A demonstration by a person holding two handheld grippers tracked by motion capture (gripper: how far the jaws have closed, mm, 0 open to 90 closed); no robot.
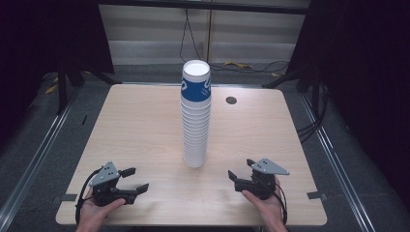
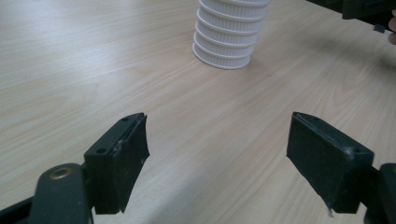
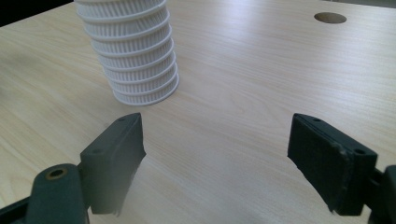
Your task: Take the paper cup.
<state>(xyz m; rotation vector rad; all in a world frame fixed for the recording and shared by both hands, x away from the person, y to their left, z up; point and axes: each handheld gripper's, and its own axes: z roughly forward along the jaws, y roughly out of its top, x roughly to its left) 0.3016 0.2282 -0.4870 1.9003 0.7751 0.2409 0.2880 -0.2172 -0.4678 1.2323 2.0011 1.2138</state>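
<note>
One blue cup [image 1: 196,87] topping white stack [image 1: 195,140]

A tall stack of paper cups [image 1: 196,116] stands upright on the worktop [image 1: 140,125], a little nearer the person's edge than the round cable hole [image 1: 231,100], which lies behind it and to its right. The cups are nested mouth-up, one inside another, so that their white ribbed rims form a column of close rings down to the base. The topmost cup [image 1: 196,84] shows a blue band with white lettering and an open white mouth. The column leans very slightly and narrows toward its foot. In the left gripper view the lowest rings [image 2: 229,35] rest flat on the wood; the right gripper view shows the same ribbed base [image 3: 135,56].
</note>
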